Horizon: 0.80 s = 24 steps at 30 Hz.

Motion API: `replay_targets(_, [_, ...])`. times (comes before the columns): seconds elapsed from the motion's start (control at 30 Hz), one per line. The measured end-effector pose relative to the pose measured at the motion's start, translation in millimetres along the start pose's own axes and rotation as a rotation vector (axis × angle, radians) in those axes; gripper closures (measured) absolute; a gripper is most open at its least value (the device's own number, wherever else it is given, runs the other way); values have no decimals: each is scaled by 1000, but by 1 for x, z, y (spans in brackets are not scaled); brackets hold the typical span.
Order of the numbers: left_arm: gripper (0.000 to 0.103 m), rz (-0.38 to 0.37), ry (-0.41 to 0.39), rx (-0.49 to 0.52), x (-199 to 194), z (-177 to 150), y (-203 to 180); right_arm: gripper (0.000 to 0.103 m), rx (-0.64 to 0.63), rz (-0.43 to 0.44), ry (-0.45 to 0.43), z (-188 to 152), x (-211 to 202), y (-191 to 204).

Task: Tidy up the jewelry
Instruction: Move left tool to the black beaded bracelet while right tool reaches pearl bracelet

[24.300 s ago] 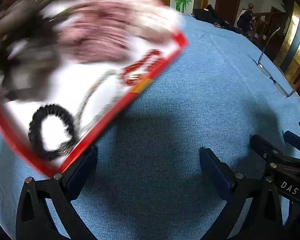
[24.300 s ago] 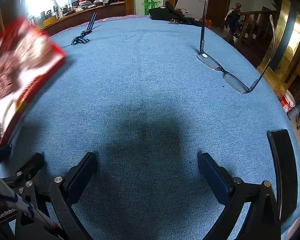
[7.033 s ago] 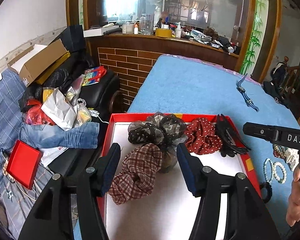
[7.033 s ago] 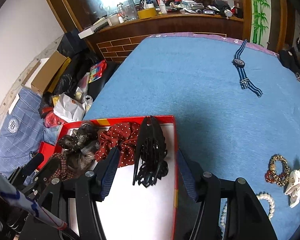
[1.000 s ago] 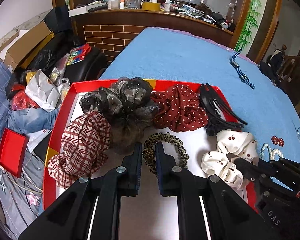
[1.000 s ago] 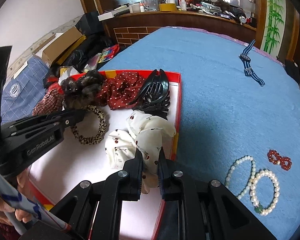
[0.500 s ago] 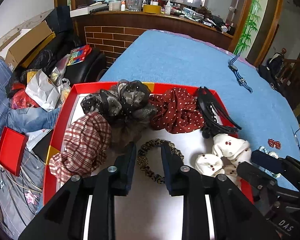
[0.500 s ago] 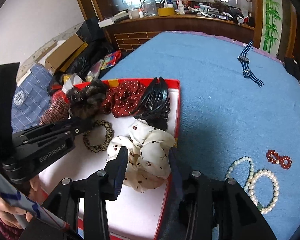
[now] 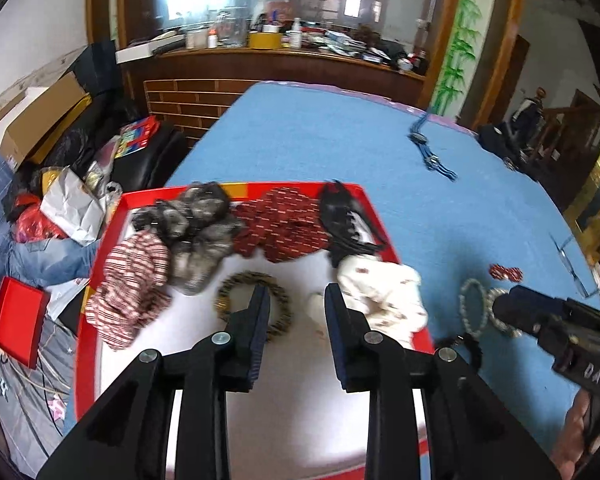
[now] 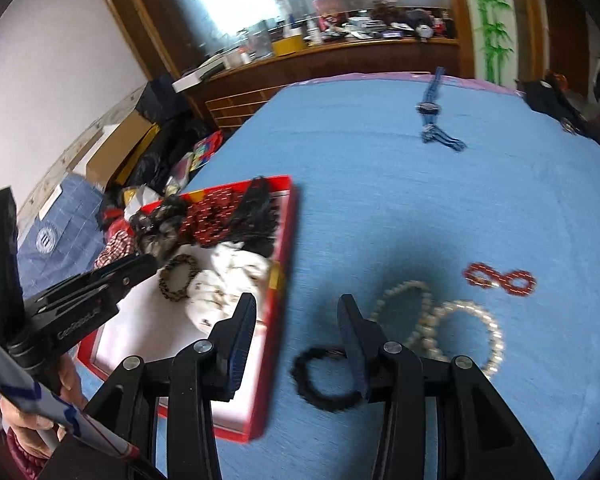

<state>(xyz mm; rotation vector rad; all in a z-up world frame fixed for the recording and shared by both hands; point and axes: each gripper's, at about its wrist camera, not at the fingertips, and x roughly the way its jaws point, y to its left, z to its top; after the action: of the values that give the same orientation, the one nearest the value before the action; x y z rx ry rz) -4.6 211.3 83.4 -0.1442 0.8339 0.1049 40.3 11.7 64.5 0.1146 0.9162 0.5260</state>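
Both empty, part-open, the right gripper (image 10: 296, 316) and left gripper (image 9: 293, 306) left the soft, light black elastic hair tie (image 10: 324, 376), low centre, best pinched across its band.

Your worktop (image 10: 420, 200) is covered in matt blue woven cloth. The tray (image 9: 384, 236) has a glossy red rim and a smooth white floor. The scrunchies (image 9: 284, 228) in it are soft fabric. The bead bracelets (image 10: 460, 320) shine like pearl. Your fingers (image 9: 260, 320) look like matt black plastic with metal screws.
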Motion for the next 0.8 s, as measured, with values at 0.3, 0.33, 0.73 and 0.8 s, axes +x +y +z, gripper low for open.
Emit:
replay_targets(0.3, [71, -44, 14, 93, -5, -9, -48, 57, 87, -30, -2, -13, -21, -49])
replay_targets(0.33, [71, -50, 18, 105, -5, -10, -54, 57, 97, -35, -3, -14, -22, -54])
replay_targets(0.73, [71, -88, 65, 198, 7, -18, -100, 57, 202, -94, 18, -24, -25, -108])
replay_targets(0.8, [70, -92, 73, 214, 10, -20, -107, 57, 219, -109, 39, -26, -21, -117])
